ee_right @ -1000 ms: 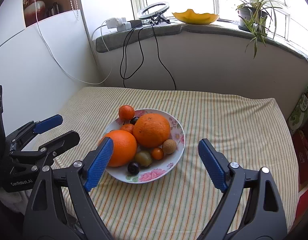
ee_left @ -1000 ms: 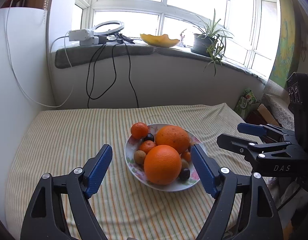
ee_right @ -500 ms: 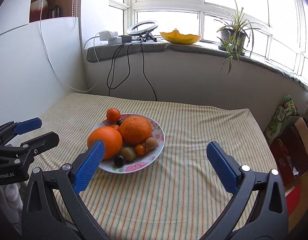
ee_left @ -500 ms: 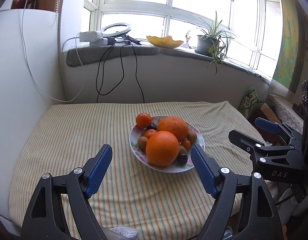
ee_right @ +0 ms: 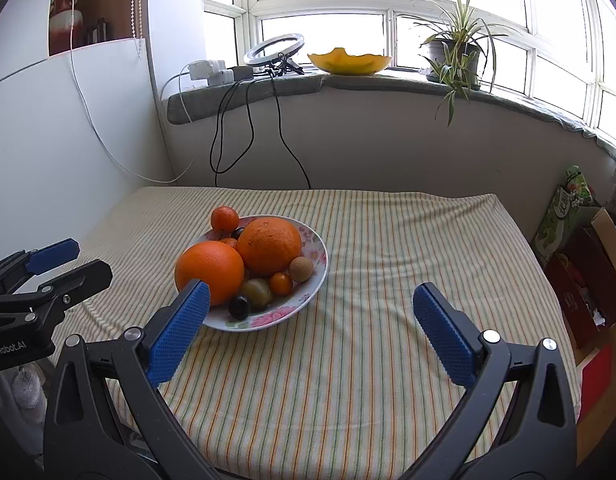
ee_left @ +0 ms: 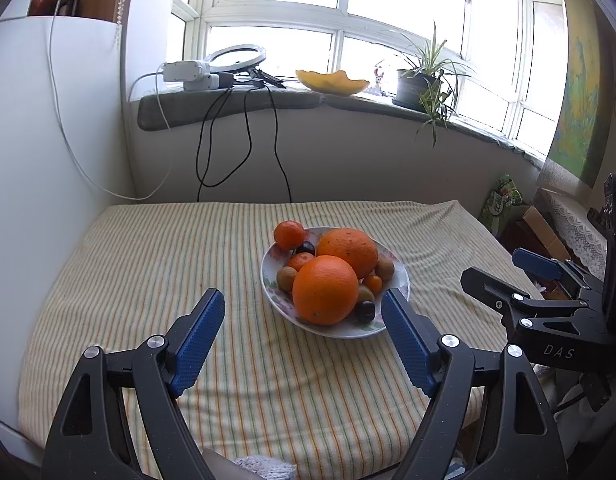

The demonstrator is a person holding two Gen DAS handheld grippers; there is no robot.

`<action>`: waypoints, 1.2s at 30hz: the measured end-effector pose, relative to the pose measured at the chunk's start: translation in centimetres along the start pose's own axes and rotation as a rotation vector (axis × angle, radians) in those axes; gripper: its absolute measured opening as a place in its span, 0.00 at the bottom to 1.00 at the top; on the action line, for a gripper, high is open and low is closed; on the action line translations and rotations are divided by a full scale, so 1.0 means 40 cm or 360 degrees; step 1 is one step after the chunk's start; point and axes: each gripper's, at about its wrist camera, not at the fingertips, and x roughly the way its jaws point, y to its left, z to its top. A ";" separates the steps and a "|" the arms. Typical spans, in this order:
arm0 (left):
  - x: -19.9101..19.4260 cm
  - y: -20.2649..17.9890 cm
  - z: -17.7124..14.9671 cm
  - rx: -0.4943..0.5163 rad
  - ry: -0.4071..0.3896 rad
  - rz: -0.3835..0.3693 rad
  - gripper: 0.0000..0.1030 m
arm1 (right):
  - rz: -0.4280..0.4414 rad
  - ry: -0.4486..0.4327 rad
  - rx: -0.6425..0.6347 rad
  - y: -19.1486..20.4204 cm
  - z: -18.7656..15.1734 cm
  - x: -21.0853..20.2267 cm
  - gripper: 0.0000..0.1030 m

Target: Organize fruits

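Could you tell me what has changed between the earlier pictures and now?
Both tools drew back from the plate. The right tool has just been opening its jaws wider, with nothing between them. The left tool stayed open and empty. The fruit on the plate has not moved.

Wide open striped tablecloth [ee_right: 387, 280] lay to the right of the floral plate [ee_right: 313, 276], bare all the way to the far wall. The left side offered a clear strip too, bounded by the white panel [ee_left: 24, 184]. The plate itself was crowded: two big oranges [ee_left: 325, 290] filled the near and middle part, with small fruits wedged around them, leaving little room to slip a finger in. Cables [ee_right: 248, 120] dangled from the windowsill behind, short of the cloth's working area. Boxes [ee_right: 587, 264] hemmed in the right edge. The left gripper [ee_left: 302, 318] and right gripper [ee_right: 311, 304] both stood wide, nothing between the pads, each beside the other at the near edge.
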 end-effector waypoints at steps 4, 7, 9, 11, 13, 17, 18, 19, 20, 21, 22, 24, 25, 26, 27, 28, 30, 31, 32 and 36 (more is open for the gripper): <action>-0.004 -0.006 -0.004 0.0011 -0.0001 -0.0002 0.78 | 0.0012 0.0002 -0.0009 0.006 -0.001 -0.001 1.00; -0.004 -0.008 -0.002 0.0019 -0.0002 0.0004 0.78 | 0.0011 0.0001 -0.0019 0.010 -0.001 0.000 1.00; -0.005 -0.007 -0.002 0.0019 -0.0004 0.0005 0.78 | 0.0011 0.0000 -0.0016 0.010 0.000 0.000 1.00; -0.006 -0.007 -0.002 0.0018 -0.0006 0.0009 0.78 | 0.0007 -0.0001 -0.0016 0.008 0.000 0.001 1.00; -0.007 -0.008 -0.003 0.0022 -0.0007 0.0011 0.78 | 0.0000 -0.0003 -0.0008 0.009 -0.001 -0.002 1.00; -0.009 -0.010 -0.004 0.0027 -0.0009 0.0014 0.78 | -0.0003 -0.0001 -0.0006 0.010 -0.003 -0.001 1.00; -0.009 -0.010 -0.004 0.0029 -0.0008 0.0017 0.78 | -0.0005 0.0000 -0.0006 0.011 -0.003 -0.001 1.00; -0.008 -0.011 -0.003 0.0028 -0.0008 0.0017 0.79 | -0.0005 0.0000 -0.0004 0.011 -0.003 -0.002 1.00; -0.008 -0.011 -0.003 0.0028 -0.0007 0.0015 0.78 | -0.0003 0.0000 -0.0005 0.011 -0.003 -0.001 1.00; -0.008 -0.011 -0.003 0.0027 -0.0007 0.0016 0.78 | -0.0002 0.0001 -0.0004 0.012 -0.004 -0.001 1.00; -0.008 -0.010 -0.003 0.0027 -0.0007 0.0016 0.78 | -0.0005 0.0001 -0.0003 0.012 -0.005 -0.001 1.00; -0.008 -0.010 -0.003 0.0029 -0.0008 0.0014 0.78 | -0.0005 0.0002 0.0000 0.012 -0.005 0.001 1.00; -0.008 -0.010 -0.003 0.0030 -0.0009 0.0015 0.79 | -0.0005 0.0004 0.0004 0.011 -0.007 0.002 1.00; -0.008 -0.009 -0.003 0.0029 -0.0009 0.0017 0.78 | -0.0005 0.0006 0.0006 0.011 -0.008 0.003 1.00; -0.008 -0.009 -0.003 0.0027 -0.0010 0.0017 0.78 | -0.0005 0.0008 0.0008 0.012 -0.009 0.004 1.00; -0.008 -0.009 -0.003 0.0027 -0.0011 0.0018 0.78 | -0.0007 0.0010 0.0010 0.012 -0.010 0.004 1.00; -0.008 -0.008 -0.002 0.0025 -0.0012 0.0021 0.78 | -0.0008 0.0011 0.0011 0.013 -0.011 0.005 1.00; -0.007 -0.008 -0.002 0.0024 -0.0012 0.0021 0.78 | -0.0009 0.0011 0.0010 0.013 -0.012 0.006 1.00; -0.007 -0.008 -0.002 0.0026 -0.0012 0.0019 0.79 | -0.0008 0.0012 0.0010 0.012 -0.012 0.006 1.00; -0.009 -0.010 -0.002 0.0030 -0.0026 0.0025 0.78 | -0.0011 0.0018 0.0014 0.011 -0.013 0.008 1.00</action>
